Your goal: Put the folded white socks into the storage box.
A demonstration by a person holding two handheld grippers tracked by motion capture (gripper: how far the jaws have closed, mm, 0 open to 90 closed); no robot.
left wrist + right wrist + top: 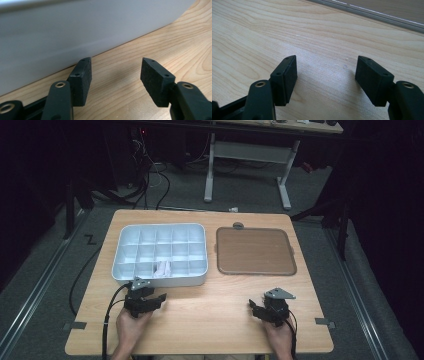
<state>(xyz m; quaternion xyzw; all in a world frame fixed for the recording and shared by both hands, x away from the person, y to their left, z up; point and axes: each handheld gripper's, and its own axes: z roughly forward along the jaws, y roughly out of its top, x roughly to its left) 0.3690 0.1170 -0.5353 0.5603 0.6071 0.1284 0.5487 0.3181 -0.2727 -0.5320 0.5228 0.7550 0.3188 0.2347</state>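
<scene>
Your two hands sit at the near table edge, each with a gripper, both low over the wooden table (210, 320). Left gripper (161, 299) has its jaws spread wide, nothing between the pads; in the left gripper view its gap (116, 80) frames bare wood, with the near wall of the white compartment tray (75, 32) right ahead, one pad tip almost at the base of the wall but not clearly touching. Reads as you lining up on the tray, not gripping yet.

Right gripper (254, 308) also stands wide and empty; the right gripper view shows its gap (325, 80) over plain wood, with the grey rim of the brown flat tray (372, 12) well off at the top. It looks parked, keeping clear while the left works.

Compartment tray (159, 251) lies left of centre on the table, long side toward you, so the front row is easiest to reach. White crumpled item (163, 268) sits in a front-row compartment, just beyond the left gripper, likely the thing you're after. Can't tell what it is, too small. Brown flat tray (255, 251) lies beside the compartment tray, apart from it, empty, probably the drop spot. Small grey round bit (238, 225) at its far edge, unclear.
</scene>
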